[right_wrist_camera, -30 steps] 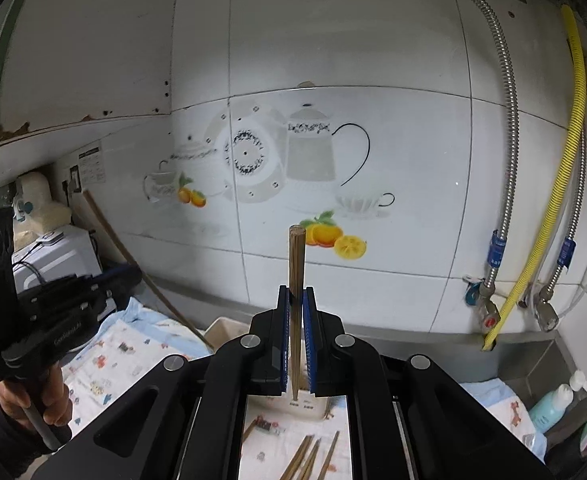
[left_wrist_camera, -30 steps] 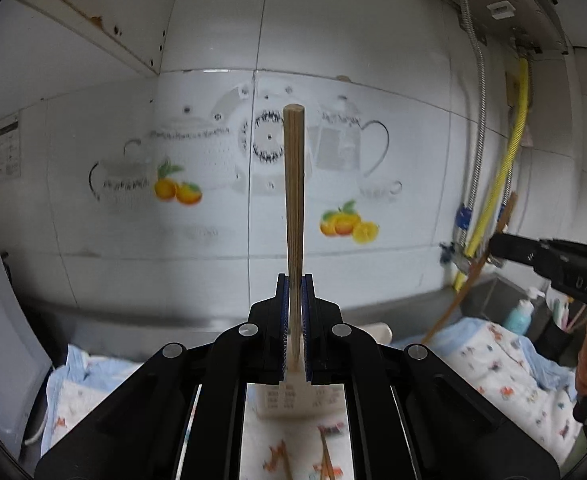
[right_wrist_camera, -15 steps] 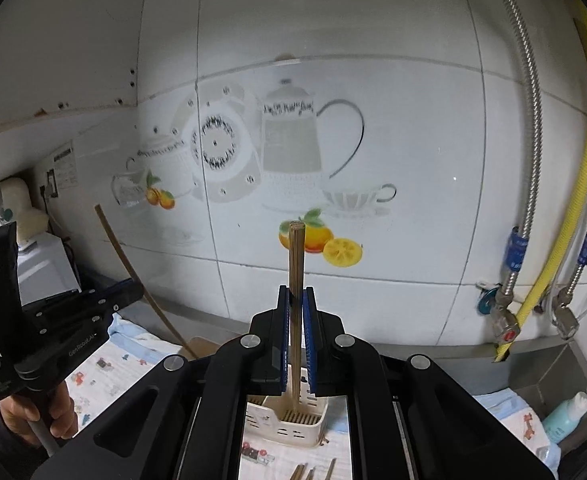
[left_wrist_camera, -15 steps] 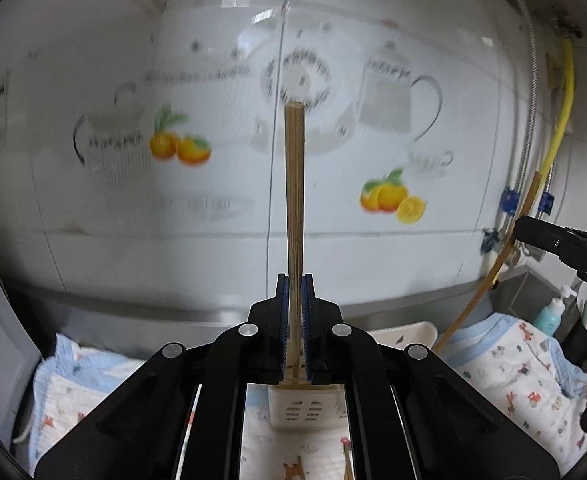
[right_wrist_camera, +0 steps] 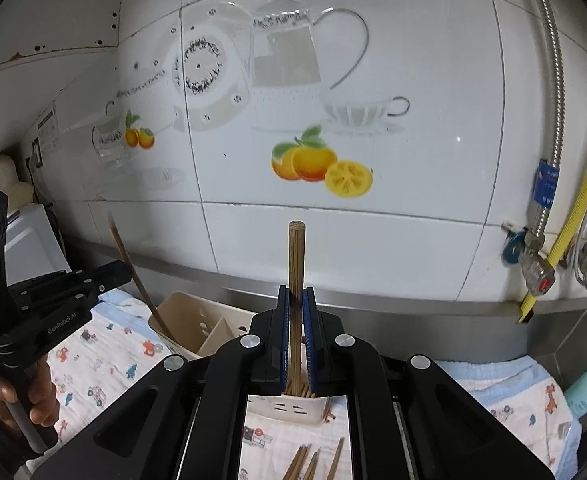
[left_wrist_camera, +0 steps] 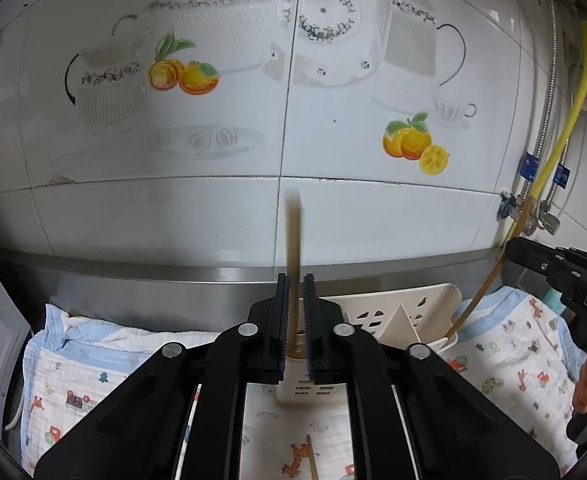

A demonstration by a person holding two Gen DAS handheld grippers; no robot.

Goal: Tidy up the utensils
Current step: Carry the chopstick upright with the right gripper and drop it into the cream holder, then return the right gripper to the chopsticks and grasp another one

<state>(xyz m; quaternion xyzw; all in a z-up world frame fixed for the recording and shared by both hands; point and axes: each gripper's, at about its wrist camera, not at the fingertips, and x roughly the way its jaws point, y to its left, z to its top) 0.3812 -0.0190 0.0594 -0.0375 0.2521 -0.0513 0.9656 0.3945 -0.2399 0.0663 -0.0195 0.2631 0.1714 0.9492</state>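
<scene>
My left gripper [left_wrist_camera: 294, 280] has its jaws slightly apart; a blurred wooden chopstick [left_wrist_camera: 293, 264] between them slides down into the cream slotted holder [left_wrist_camera: 393, 312]. My right gripper [right_wrist_camera: 296, 292] is shut on an upright wooden chopstick [right_wrist_camera: 295, 256] over the holder [right_wrist_camera: 189, 320]. The right gripper also shows at the right edge of the left wrist view [left_wrist_camera: 565, 276], its chopstick [left_wrist_camera: 473, 304] reaching the holder's right end. The left gripper [right_wrist_camera: 113, 274] shows at left in the right wrist view.
A printed cloth [left_wrist_camera: 513, 352] covers the steel counter. Several loose chopsticks [right_wrist_camera: 313, 460] lie on it below the holder. The tiled wall [left_wrist_camera: 293, 140] is close behind. Yellow and metal hoses [right_wrist_camera: 565, 220] run at right, with a bottle [right_wrist_camera: 585, 388] by the sink.
Both grippers have moved down and toward the holder. The left jaws have parted and its chopstick has dropped lower between them. The right chopstick has stayed gripped.
</scene>
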